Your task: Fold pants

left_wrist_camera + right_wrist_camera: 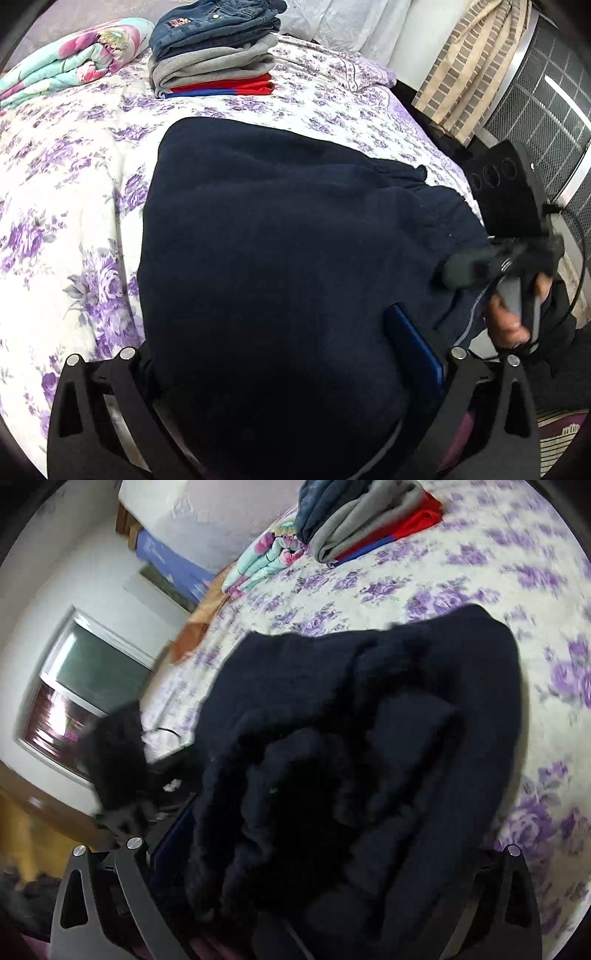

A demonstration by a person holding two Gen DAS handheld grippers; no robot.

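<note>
Navy pants (pixel 277 258) drape over both grippers at the near edge of the bed (pixel 74 166), lifted for a fold. Left gripper (pixel 291 387) and right gripper (pixel 295 867) are buried in cloth; their grip cannot be told. Beyond the pants sits a folded stack (pixel 214 55).

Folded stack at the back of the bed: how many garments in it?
3 visible: blue jeans on top, grey sweatpants in the middle, red-and-blue garment at the bottom. Thin layers may be hidden. The navy pants lie apart, nearer the grippers.
</note>
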